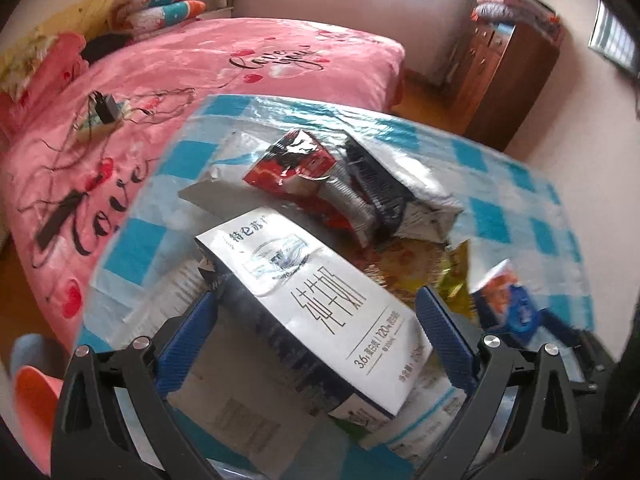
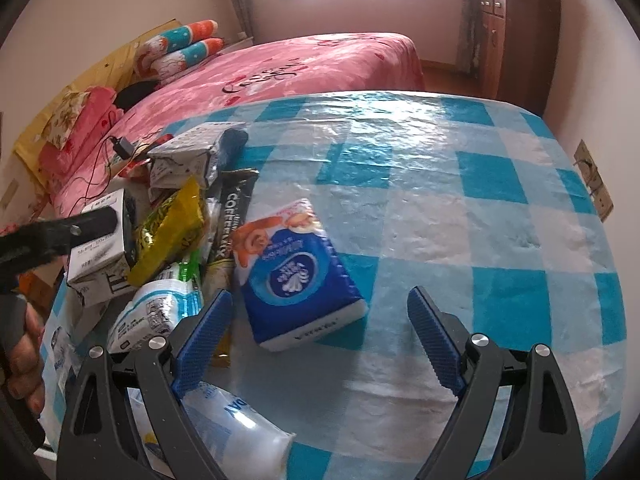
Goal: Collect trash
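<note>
Trash is sitting heaped on the left part of the checked table (image 2: 500,184), bunched so one sweep can reach it. Left gripper (image 1: 316,320) is spread wide, straddling the milk carton (image 1: 304,300) and not yet pinching, likely lining up across its width. Right gripper (image 2: 320,308) is also gaping, holding nothing, hovering by the tissue pack (image 2: 298,270), which is lying apart from the heap. Further out, the yellow wrapper (image 2: 168,232) and crushed carton (image 2: 188,156) are leaning on each other. Bed (image 1: 248,64) is lying behind.
</note>
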A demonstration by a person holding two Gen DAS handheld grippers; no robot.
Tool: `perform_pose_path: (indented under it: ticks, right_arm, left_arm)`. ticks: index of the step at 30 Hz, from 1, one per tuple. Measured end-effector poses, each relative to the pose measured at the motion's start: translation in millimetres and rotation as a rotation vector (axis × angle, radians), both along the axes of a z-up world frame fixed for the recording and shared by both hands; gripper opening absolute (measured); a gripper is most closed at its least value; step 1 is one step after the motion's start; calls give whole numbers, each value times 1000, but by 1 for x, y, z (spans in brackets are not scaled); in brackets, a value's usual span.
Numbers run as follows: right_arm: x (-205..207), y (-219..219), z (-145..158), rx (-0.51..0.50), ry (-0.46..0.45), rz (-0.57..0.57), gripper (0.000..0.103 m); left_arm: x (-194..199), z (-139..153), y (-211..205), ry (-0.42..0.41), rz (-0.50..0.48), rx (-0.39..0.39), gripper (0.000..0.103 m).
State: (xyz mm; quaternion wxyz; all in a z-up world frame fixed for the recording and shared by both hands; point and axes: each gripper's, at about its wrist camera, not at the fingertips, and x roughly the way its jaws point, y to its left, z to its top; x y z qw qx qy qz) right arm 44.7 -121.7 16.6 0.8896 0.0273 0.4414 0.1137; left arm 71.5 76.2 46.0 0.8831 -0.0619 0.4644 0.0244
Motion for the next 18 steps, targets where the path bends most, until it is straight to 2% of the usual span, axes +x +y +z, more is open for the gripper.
perform_pose_path:
  ticks: [3, 6, 12, 14, 16, 18]
  right_arm:
    - [1, 4, -3, -14, -6, 10, 89]
    - [3, 7, -4, -30, -16, 22, 89]
    - [6, 7, -4, -26, -18, 15, 88]
    - [6, 6, -3, -40, -22, 6, 80]
    - [5, 6, -2, -43, -27, 8, 68]
    - [3, 8, -1, -64, -34, 9, 63]
  left_arm:
    - [0, -2, 1, -9, 12, 14, 99]
    - [0, -1, 3, -15, 35, 18, 94]
    - [-5, 0, 9, -40, 93, 14, 71]
    - [-7, 1, 13, -49, 102, 4, 63]
    - [-10, 2, 17, -58, 109, -12, 56]
    - [-14, 3, 19, -68, 105, -27, 51]
